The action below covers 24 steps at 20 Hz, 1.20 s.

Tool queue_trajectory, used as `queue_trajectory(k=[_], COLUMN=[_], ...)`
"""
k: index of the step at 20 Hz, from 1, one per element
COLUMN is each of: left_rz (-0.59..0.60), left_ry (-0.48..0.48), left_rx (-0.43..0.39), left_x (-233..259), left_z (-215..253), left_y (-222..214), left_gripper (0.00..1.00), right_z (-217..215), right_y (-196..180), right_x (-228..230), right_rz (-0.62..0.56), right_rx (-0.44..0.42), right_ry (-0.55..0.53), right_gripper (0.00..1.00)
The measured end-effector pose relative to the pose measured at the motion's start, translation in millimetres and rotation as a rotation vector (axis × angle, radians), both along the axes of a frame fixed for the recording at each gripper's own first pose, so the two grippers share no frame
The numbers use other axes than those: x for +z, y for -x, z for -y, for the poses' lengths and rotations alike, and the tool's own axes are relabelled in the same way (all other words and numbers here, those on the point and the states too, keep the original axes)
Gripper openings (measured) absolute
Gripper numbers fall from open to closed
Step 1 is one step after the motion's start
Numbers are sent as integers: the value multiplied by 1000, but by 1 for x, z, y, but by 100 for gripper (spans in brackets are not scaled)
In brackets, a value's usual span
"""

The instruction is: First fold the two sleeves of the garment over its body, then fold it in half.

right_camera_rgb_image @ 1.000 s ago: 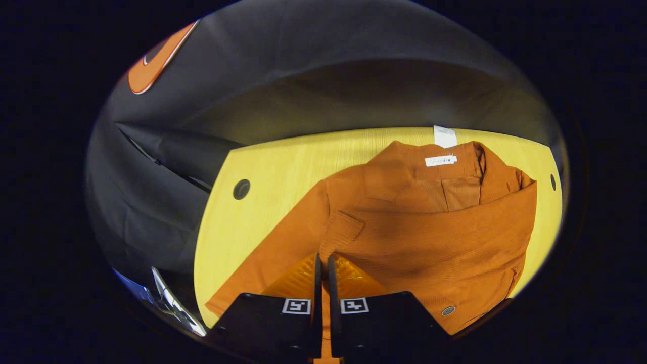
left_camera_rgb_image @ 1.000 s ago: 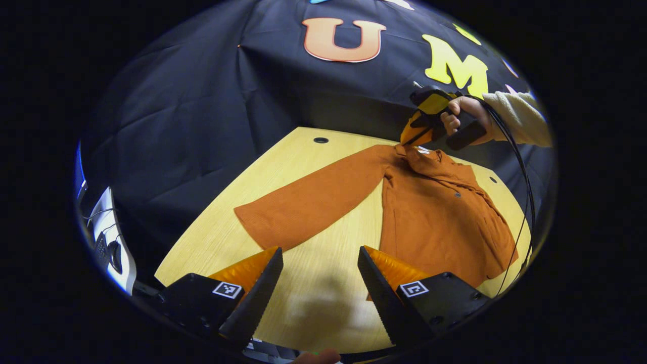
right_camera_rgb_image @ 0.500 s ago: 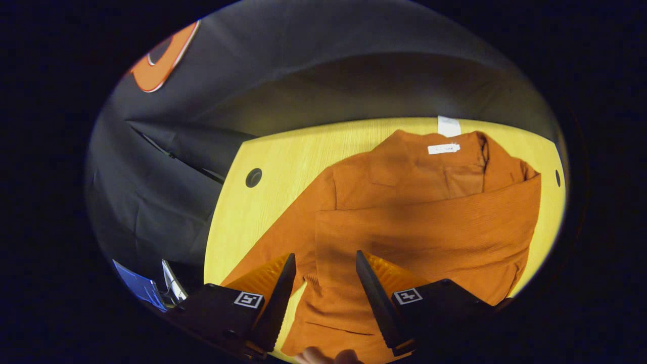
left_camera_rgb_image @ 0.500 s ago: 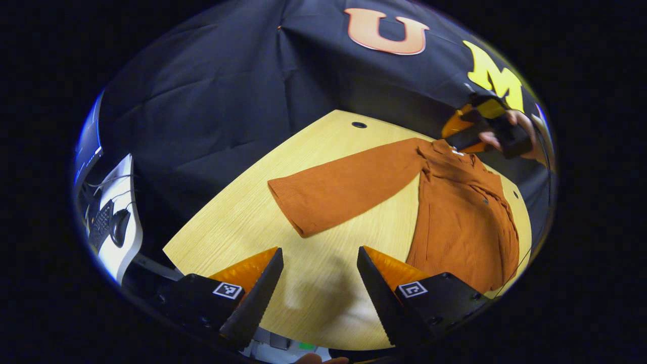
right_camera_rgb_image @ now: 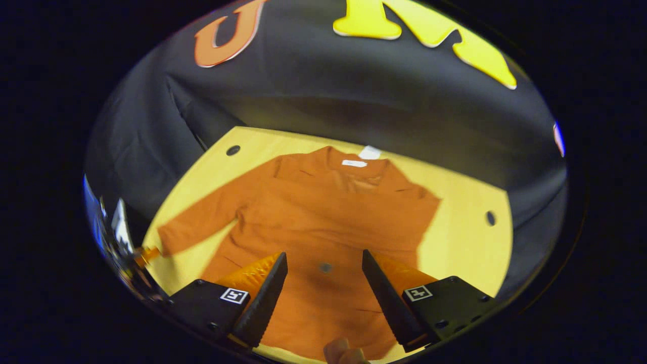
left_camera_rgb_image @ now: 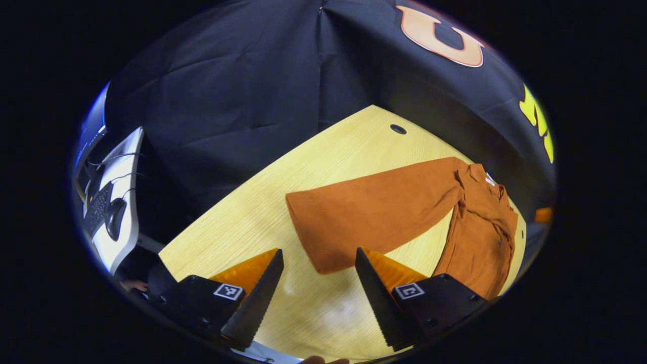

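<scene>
In the left gripper view the left gripper (left_camera_rgb_image: 317, 283) hung at the bottom centre with its fingers spread and nothing between them; the orange garment (left_camera_rgb_image: 480, 227) lay on the wooden table (left_camera_rgb_image: 252, 222) at centre right, its one sleeve (left_camera_rgb_image: 374, 212) stretched flat toward the middle, cuff just above the fingertips. In the right gripper view the right gripper (right_camera_rgb_image: 323, 288) was likewise spread above the garment's body (right_camera_rgb_image: 323, 212) at centre; the other sleeve lay folded across the body.
</scene>
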State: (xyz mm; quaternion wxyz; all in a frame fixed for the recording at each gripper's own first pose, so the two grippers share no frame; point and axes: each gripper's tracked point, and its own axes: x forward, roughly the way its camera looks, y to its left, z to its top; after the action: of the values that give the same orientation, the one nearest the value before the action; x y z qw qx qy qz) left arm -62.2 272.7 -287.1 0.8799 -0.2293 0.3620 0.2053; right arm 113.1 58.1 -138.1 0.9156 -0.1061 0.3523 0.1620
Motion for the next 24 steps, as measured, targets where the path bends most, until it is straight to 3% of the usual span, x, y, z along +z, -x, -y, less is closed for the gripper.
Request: queue_trajectory(k=[1, 2, 5, 7, 8, 9, 10, 11, 12, 13, 14, 15, 16, 18, 20, 24], left_rz=[-22, -43, -63, -115, -150, -196, -220, -251, -280, -317, -360, -402, -440, -518, -540, -546], left_ry=[51, 100, 194, 212, 235, 266, 282, 301, 312, 328, 340, 362, 371, 361, 362, 396], left_rx=[29, 63, 152, 190, 198, 209, 225, 220, 216, 219, 226, 228, 228, 220, 206, 211], left_x=[-3, -7, -8, -11, -14, -19, -18, -21, -22, -23, -24, -25, -23, -26, -27, -27], left_z=[4, 5, -9, -23, -25, -26, -29, -32, -33, -33, -33, -30, -29, -30, -29, -26], left_y=[-4, -7, -20, -21, -23, -22, -22, -24, -24, -25, -25, -25, -26, -25, -29, -31], left_gripper=[84, 82, 81, 80, 89, 88, 76, 71, 70, 77, 69, 67, 72, 58, 54, 44], right_z=[29, 55, 138, 194, 223, 255, 283, 308, 335, 368, 396, 419, 440, 469, 491, 500], right_y=[15, 34, 91, 131, 151, 173, 192, 207, 225, 244, 261, 282, 302, 324, 334, 354], right_x=[2, 2, -11, -22, -25, -22, -18, -13, -2, 10, 19, 25, 37, 41, 58, 51], right_rz=[29, 46, 32, -4, -16, -22, -24, -13, 5, 22, 31, 36, 47, 80, 110, 126], right_rx=[-15, -33, -174, -288, -354, -423, -494, -560, -621, -685, -745, -806, -865, -953, -1014, -1089], right_ry=[15, 20, -20, -59, -71, -83, -103, -123, -131, -128, -132, -147, -178, -225, -215, -246], right_gripper=[92, 97, 95, 95, 95, 96, 96, 96, 96, 95, 95, 95, 96, 96, 96, 96])
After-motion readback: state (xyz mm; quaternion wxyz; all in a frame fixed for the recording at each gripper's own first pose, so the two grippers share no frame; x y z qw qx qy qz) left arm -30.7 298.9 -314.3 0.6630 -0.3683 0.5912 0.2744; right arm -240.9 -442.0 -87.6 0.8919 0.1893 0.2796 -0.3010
